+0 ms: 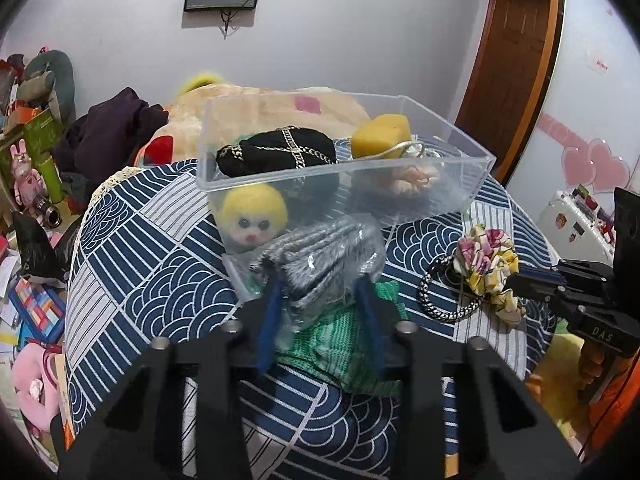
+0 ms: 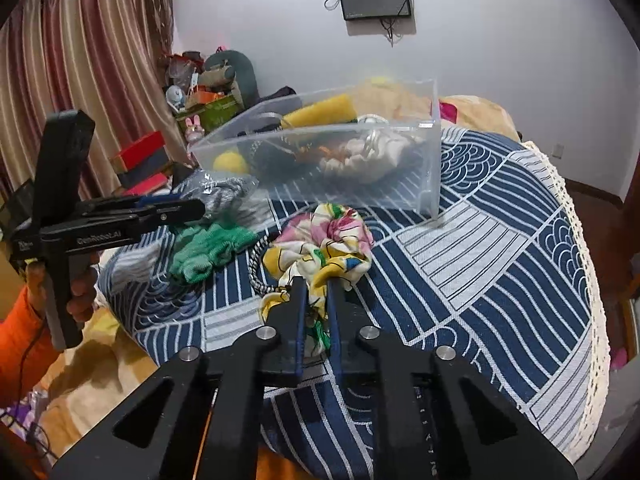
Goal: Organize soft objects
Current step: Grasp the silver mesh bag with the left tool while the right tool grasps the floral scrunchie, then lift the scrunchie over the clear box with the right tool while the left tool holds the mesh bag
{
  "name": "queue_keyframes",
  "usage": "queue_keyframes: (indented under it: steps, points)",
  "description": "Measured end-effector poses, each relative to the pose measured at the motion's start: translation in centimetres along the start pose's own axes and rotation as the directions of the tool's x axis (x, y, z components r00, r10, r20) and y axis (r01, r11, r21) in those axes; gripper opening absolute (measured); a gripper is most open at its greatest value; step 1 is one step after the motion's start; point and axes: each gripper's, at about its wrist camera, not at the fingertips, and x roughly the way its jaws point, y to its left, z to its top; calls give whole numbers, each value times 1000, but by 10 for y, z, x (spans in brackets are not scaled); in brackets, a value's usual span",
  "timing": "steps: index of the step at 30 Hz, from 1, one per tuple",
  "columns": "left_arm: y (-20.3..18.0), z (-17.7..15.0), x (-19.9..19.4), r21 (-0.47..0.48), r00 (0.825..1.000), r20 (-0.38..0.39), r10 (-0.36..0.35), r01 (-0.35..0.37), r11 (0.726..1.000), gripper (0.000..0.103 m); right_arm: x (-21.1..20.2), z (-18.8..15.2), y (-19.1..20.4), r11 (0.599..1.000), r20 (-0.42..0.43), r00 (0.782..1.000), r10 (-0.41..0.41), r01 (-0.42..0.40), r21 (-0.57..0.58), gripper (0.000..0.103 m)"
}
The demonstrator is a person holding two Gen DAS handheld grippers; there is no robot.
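Note:
A clear plastic bin [image 1: 460,196] [image 2: 430,168] stands on the blue patterned cloth. It holds a black chained pouch [image 1: 276,152], a yellow sponge [image 1: 382,134], a yellow-haired doll head [image 1: 254,216] and a pale scrunchie [image 1: 412,180]. My left gripper [image 1: 320,284] is shut on a plastic-wrapped grey knit bundle [image 1: 320,260] [image 2: 226,194], just in front of the bin. A green knit cloth [image 1: 340,340] [image 2: 208,248] lies under it. My right gripper [image 2: 318,284] is shut on a floral scrunchie [image 2: 320,244] [image 1: 488,260] that rests on the cloth.
A black-and-white braided band [image 1: 436,300] [image 2: 260,272] lies beside the floral scrunchie. A large plush toy [image 1: 256,108] lies behind the bin. Boxes and toys [image 1: 32,152] clutter the floor to the left. Curtains [image 2: 80,72] hang at the left. The cloth's lace edge [image 2: 592,280] runs at right.

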Motion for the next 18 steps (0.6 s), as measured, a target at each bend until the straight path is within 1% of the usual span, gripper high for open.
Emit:
queue_keyframes:
  steps: [1, 4, 6, 12, 14, 18]
  points:
    - [0, 1, -2, -4, 1000, 4, -5, 5, 1000, 28, -3, 2, 1, 1000, 11, 1000, -3, 3, 0, 7]
    - [0, 4, -11, -5, 1000, 28, -14, 14, 1000, 23, -13, 9, 2, 1000, 49, 999, -10, 10, -3, 7]
    - [-2, 6, -18, 2, 999, 47, -14, 14, 1000, 21, -18, 14, 4, 1000, 72, 997, -18, 19, -7, 7]
    - [-8, 15, -42, 17, 993, 118, -19, 17, 1000, 20, -29, 28, 6, 999, 137, 990, -35, 38, -18, 6]
    - [-9, 20, -51, 21, 990, 142, -16, 13, 1000, 20, -32, 34, 6, 1000, 157, 987, -24, 27, -16, 6]
    - [-8, 32, -64, 21, 980, 199, -5, 1, 1000, 20, -44, 52, 6, 1000, 231, 973, -23, 25, -8, 6]
